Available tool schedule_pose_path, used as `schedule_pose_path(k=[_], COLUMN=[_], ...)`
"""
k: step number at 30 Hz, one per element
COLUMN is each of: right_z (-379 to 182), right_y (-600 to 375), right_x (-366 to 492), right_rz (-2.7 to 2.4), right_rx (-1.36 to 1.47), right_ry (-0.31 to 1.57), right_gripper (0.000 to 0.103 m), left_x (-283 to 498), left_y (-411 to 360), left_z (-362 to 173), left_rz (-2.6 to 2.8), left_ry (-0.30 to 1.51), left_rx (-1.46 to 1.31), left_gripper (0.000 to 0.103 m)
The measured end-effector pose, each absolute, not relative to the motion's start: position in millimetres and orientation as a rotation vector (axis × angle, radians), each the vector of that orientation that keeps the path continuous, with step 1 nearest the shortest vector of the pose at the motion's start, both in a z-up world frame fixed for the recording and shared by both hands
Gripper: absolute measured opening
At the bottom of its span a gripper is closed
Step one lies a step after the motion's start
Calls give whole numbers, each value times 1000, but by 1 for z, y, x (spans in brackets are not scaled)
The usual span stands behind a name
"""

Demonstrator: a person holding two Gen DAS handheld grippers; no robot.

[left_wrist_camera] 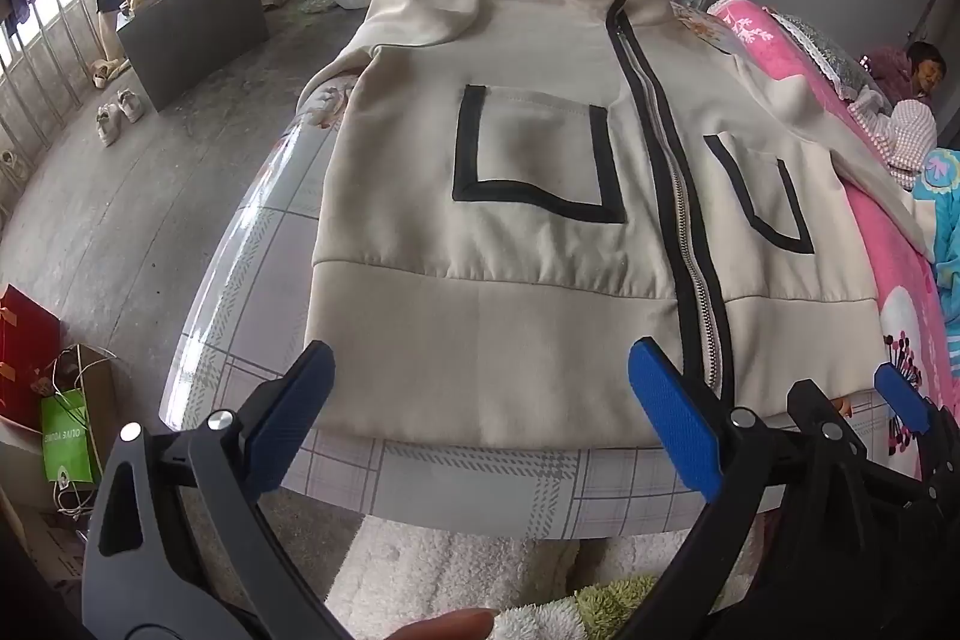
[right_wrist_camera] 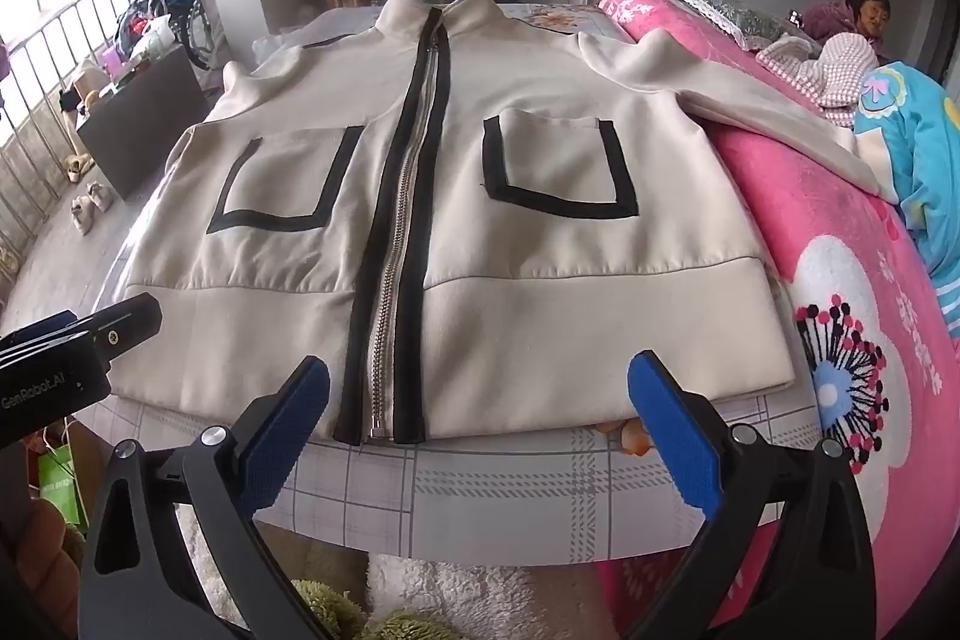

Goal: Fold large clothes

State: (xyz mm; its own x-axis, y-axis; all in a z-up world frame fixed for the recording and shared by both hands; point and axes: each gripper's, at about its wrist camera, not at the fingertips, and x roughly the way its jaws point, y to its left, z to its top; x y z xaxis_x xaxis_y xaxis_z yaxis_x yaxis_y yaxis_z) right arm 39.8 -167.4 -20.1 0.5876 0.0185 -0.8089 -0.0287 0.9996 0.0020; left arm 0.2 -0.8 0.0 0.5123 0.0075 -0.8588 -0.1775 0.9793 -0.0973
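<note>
A cream jacket (right_wrist_camera: 456,244) is laid flat, zipped, on the checked table (right_wrist_camera: 480,496). Just short of its hem, the left gripper (left_wrist_camera: 480,400) and right gripper (right_wrist_camera: 480,400) are held spread wide, with nothing gripped.

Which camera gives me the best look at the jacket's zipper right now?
The right wrist view: the zipper runs near the middle of the frame, unobstructed from collar to the pull at the hem. In the left wrist view the zipper sits off to the right, and its lower end disappears behind the left gripper's blue pad.
</note>
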Motion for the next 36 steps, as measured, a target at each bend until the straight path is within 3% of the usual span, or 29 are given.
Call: schedule_pose_path(k=[36], right_z=[-16], right_y=[-170], right_x=[39], right_rz=[23], right_rx=[-7], right_ry=[935], right_gripper=[97], left_x=[-5], left_y=[7], left_z=[6], left_rz=[115], left_ry=[1023], left_rx=[-177], left_gripper=[95])
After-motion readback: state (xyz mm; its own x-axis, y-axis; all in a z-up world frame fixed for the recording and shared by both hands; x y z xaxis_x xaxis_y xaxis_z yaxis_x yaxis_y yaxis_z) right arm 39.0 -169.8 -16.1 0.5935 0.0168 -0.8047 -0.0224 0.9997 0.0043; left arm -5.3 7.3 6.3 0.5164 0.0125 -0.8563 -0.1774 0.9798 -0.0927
